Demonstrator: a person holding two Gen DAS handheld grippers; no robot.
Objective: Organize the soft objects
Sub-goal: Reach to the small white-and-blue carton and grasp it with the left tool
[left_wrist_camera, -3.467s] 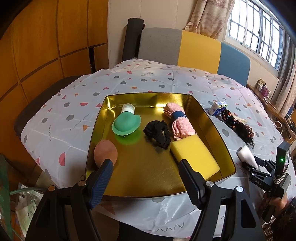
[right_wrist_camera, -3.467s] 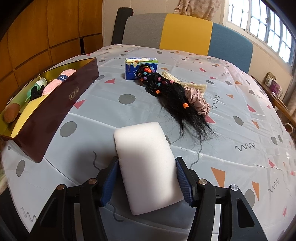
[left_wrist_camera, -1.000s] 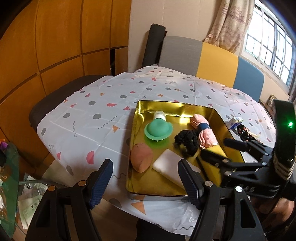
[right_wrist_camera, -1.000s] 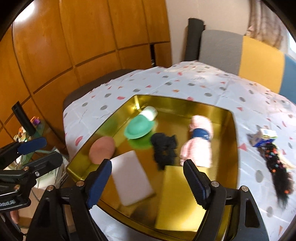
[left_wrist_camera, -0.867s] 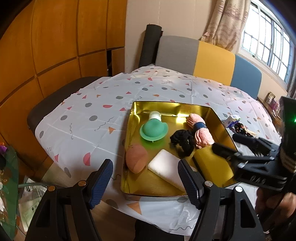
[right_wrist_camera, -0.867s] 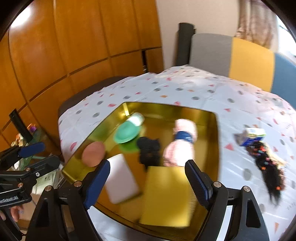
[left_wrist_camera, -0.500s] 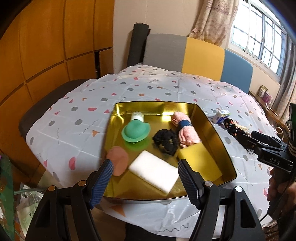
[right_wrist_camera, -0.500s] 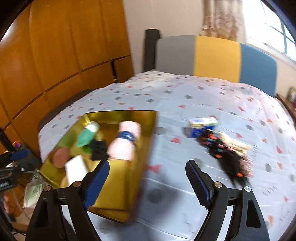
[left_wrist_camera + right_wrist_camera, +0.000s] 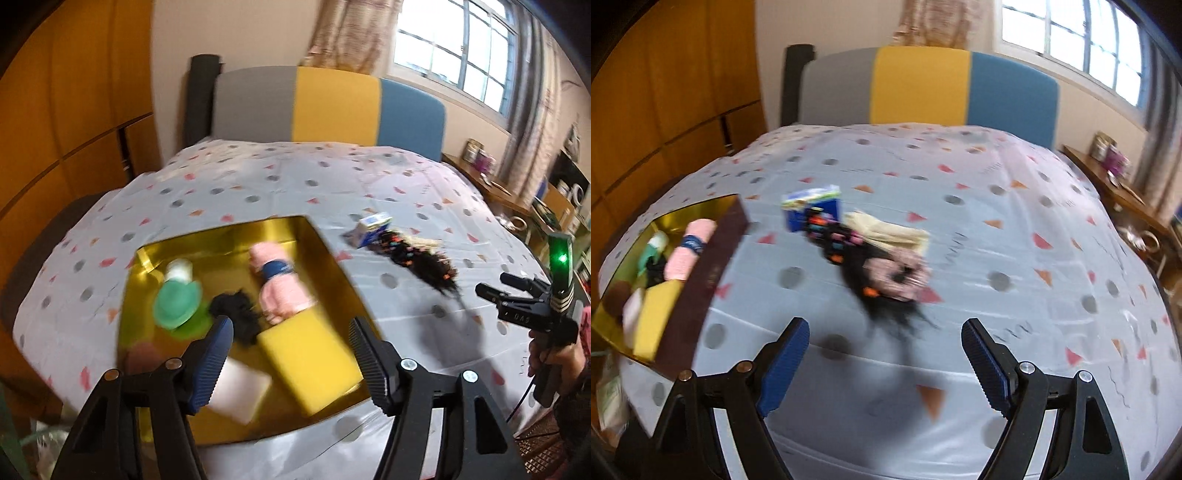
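Observation:
A gold tray (image 9: 327,258) holds a yellow sponge (image 9: 310,362), a white sponge (image 9: 240,387), a pink rolled towel (image 9: 280,291), a black scrunchie (image 9: 236,314) and a green hat-shaped piece (image 9: 177,304). My left gripper (image 9: 289,328) hovers above the tray's near end, its jaws closing with nothing pressed between them. On the cloth to the right lies a black hairpiece with coloured beads (image 9: 871,280) on a pink scrunchie (image 9: 905,273). My right gripper (image 9: 884,326) stands open just short of that pile, holding nothing.
A blue carton (image 9: 812,206) and a cream cloth (image 9: 890,232) lie behind the hairpiece. The tray's dark outer wall (image 9: 713,258) stands at the left of the right wrist view. A grey, yellow and blue chair back (image 9: 923,85) rises behind the table.
The white sponge, held by my right gripper earlier, now lies in the tray. My right gripper has swung right from the tray to the hairpiece pile. My left gripper shifted right and its jaws narrowed.

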